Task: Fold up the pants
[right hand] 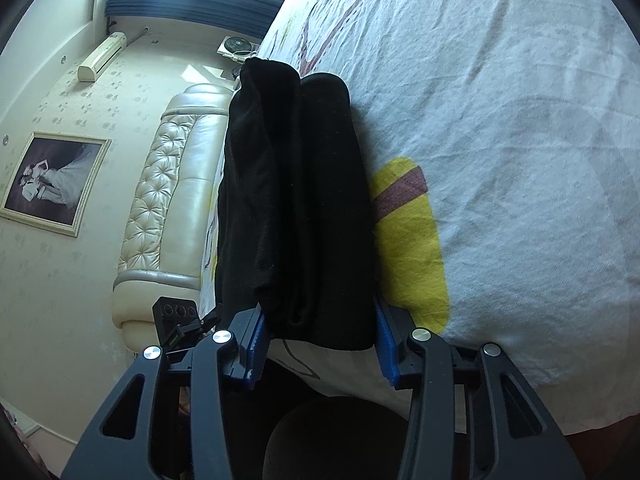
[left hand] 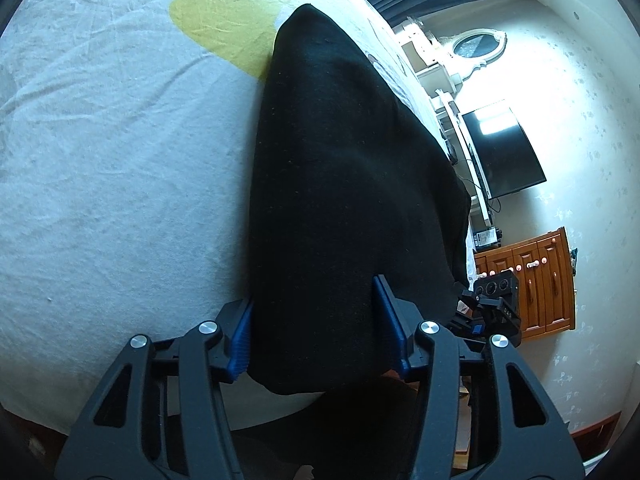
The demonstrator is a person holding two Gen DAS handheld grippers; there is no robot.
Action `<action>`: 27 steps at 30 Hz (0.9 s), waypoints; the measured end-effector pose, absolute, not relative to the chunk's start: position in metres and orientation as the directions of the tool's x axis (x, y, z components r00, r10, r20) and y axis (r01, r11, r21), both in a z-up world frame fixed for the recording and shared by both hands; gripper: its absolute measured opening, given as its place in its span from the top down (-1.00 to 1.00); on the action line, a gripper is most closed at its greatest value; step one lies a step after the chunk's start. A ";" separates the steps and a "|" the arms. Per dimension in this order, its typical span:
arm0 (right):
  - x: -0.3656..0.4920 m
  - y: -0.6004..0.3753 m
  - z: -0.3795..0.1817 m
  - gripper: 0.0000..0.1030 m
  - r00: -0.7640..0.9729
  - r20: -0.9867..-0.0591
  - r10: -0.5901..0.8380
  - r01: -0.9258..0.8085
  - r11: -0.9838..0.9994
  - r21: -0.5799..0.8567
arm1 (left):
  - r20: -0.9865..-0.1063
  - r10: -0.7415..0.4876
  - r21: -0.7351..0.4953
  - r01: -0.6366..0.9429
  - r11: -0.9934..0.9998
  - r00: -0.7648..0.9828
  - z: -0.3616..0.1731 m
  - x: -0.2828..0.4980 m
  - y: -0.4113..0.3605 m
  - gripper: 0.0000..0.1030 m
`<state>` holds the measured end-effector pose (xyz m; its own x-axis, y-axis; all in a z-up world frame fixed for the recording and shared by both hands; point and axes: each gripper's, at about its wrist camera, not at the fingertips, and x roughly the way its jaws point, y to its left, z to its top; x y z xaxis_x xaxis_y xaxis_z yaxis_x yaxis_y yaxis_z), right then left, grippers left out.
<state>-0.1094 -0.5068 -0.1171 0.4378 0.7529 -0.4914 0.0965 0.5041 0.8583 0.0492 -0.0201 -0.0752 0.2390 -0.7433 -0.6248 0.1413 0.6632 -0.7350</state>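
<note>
The black pants (left hand: 344,184) lie folded on the bed's pale sheet (left hand: 112,168), stretching away from my left gripper (left hand: 316,320). Its blue-padded jaws stand wide apart on either side of the near end of the cloth, not pinching it. In the right wrist view the pants (right hand: 296,200) show as two stacked rolls of fabric near the bed's edge. My right gripper (right hand: 320,340) is open too, its jaws either side of the near end. The other gripper shows at the edge of each view (left hand: 496,300) (right hand: 180,320).
The sheet has a yellow patch (left hand: 224,24) beside the pants, also in the right wrist view (right hand: 408,248). A cream padded headboard (right hand: 168,208) runs along the bed. A television (left hand: 504,148) and a wooden cabinet (left hand: 532,280) stand against the wall.
</note>
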 end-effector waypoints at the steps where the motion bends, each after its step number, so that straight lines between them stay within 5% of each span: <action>1: -0.109 -0.507 -0.117 0.12 0.441 -0.488 0.754 0.097 0.500 0.861 | -0.627 -0.741 -0.732 0.145 0.666 0.241 -0.075 0.049 -0.021 -0.02; 3: -0.110 -0.509 -0.116 0.06 0.449 -0.479 0.755 0.092 0.494 0.865 | -0.623 -0.744 -0.731 0.160 0.664 0.240 -0.072 0.048 -0.022 -0.11; 7: -0.107 -0.505 -0.100 -0.34 0.422 -0.507 0.752 0.059 0.535 0.843 | -0.589 -0.784 -0.779 0.120 0.615 0.197 -0.066 0.052 -0.018 -0.67; 10: -0.101 -0.508 -0.077 -0.46 0.441 -0.592 0.675 0.019 0.652 0.758 | -0.525 -0.831 -0.835 0.076 0.545 0.185 -0.062 0.063 -0.005 -0.78; 17: -0.048 -0.515 -0.083 -0.50 0.450 -0.593 0.667 0.039 0.649 0.760 | -0.505 -0.828 -0.820 0.163 0.549 0.245 -0.062 0.109 0.005 -0.78; 27: 0.024 -0.511 -0.092 -0.52 0.504 -0.476 0.720 0.039 0.532 0.846 | -0.511 -0.819 -0.815 0.157 0.558 0.261 -0.074 0.163 -0.010 -0.78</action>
<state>0.0240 -0.5107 -0.0923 0.5044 0.7203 -0.4763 0.0390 0.5320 0.8459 0.1628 -0.0103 -0.0739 0.2609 -0.8192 -0.5107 0.1571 0.5580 -0.8148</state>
